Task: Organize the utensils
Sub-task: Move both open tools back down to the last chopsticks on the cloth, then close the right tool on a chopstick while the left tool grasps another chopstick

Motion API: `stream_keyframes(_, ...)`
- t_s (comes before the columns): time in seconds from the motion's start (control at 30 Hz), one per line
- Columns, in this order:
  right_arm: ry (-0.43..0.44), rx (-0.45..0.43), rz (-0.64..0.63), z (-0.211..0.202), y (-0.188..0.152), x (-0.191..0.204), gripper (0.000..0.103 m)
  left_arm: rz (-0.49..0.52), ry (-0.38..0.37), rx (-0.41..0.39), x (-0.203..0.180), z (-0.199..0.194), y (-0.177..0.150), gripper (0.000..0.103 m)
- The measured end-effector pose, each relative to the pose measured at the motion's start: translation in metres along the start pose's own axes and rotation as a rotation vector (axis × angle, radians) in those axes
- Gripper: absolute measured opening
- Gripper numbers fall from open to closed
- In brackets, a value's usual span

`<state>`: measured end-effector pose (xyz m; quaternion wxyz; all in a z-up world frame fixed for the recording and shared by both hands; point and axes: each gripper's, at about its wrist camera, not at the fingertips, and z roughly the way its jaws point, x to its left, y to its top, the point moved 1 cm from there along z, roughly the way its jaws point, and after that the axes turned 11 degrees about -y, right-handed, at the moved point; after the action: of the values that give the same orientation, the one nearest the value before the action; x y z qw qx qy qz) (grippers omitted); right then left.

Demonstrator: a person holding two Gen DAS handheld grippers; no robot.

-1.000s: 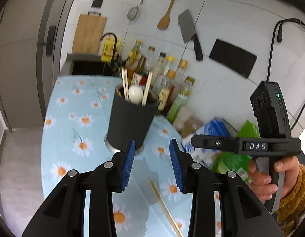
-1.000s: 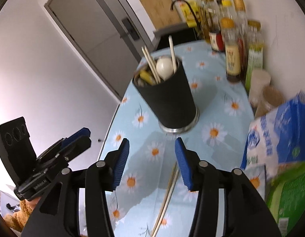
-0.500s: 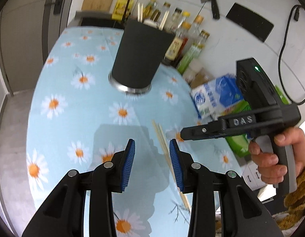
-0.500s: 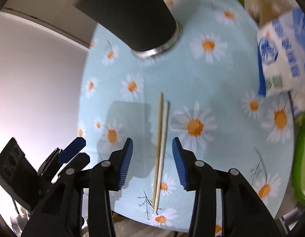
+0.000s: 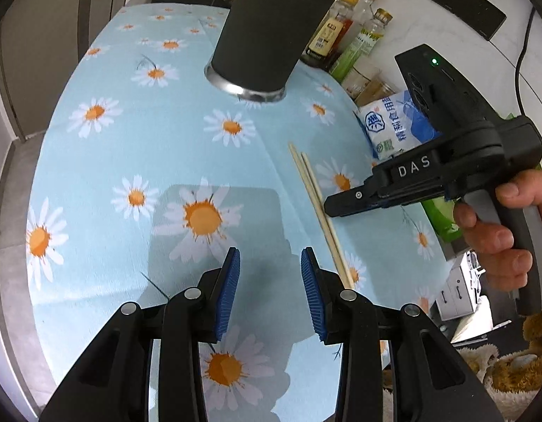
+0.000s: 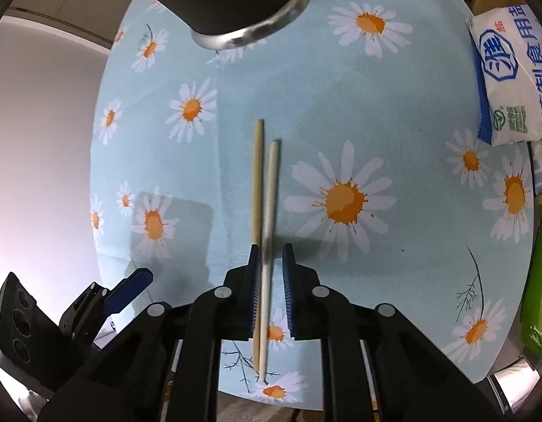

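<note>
Where the pair of chopsticks (image 6: 263, 211) lies side by side on the daisy-print tablecloth (image 6: 341, 105), the right gripper (image 6: 271, 274) straddles it with narrowed jaws, though a small gap shows on each side and no firm grip is evident. The left gripper (image 5: 270, 292) hovers wide open and empty beside the chopsticks. The black utensil holder (image 5: 267, 31) stands farther back.

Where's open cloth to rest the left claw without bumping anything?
Bare cloth lies left of the chopsticks, between the black holder and the left claw. Crowded on the right: salt bag, bottles, and the right claw straddling the chopsticks.
</note>
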<state>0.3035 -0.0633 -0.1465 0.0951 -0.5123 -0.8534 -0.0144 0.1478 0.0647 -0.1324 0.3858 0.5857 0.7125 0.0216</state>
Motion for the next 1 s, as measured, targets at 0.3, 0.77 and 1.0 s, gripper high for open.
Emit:
stream_keyframes(0.3, -0.061, -0.004, -0.003, 0.001, -0.001, 0.007, 0.011, -0.005, -0.002, 0.028, 0.005, 0.003, -0.003, 0.035)
stream_keyframes(0.77, -0.152, 0.011, 0.016, 0.006, 0.006, 0.029, 0.004, -0.017, -0.022, 0.038, 0.009, 0.005, -0.002, 0.035)
stream_keyframes(1.0, -0.106, 0.011, 0.021, 0.004, 0.003, 0.014, 0.005, -0.034, -0.018, 0.044, 0.009, 0.006, -0.001, 0.035)
